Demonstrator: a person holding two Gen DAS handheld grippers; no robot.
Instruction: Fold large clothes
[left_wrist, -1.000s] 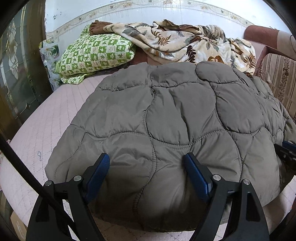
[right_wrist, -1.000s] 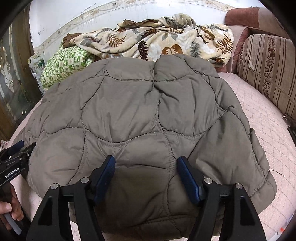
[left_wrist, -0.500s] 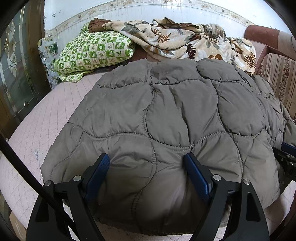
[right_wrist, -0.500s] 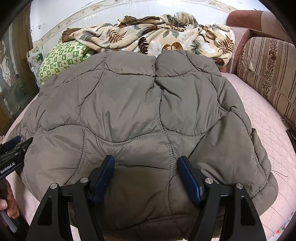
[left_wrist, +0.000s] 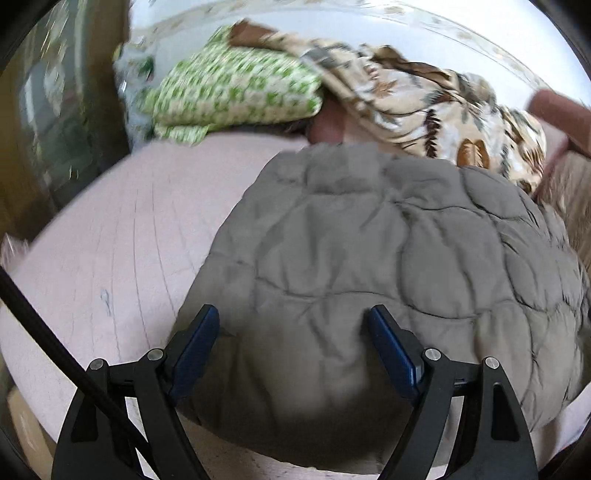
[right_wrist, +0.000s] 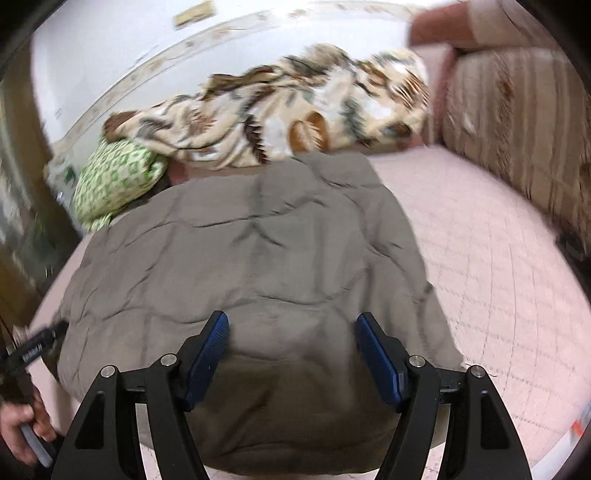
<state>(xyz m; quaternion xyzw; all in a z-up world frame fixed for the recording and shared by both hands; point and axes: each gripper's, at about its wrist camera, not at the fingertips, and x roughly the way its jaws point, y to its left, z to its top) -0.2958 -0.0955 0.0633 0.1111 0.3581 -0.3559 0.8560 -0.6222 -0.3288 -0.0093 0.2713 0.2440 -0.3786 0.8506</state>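
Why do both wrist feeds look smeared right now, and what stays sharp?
Left wrist view: motion blur smears the green pillow and grey quilted coat; the left tongs stay crisp. Right wrist view: same blur on the floral blanket; the right tongs stay sharp.

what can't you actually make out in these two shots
- Near hem of the grey quilted jacket: hidden behind the left gripper in the left wrist view, and behind the right gripper in the right wrist view.
- Whether the open jaws touch the fabric: unclear in both views.
- Green pillow and leaf-print blanket patterns: motion-blurred.
- Jacket's underside: hidden against the pink mattress.
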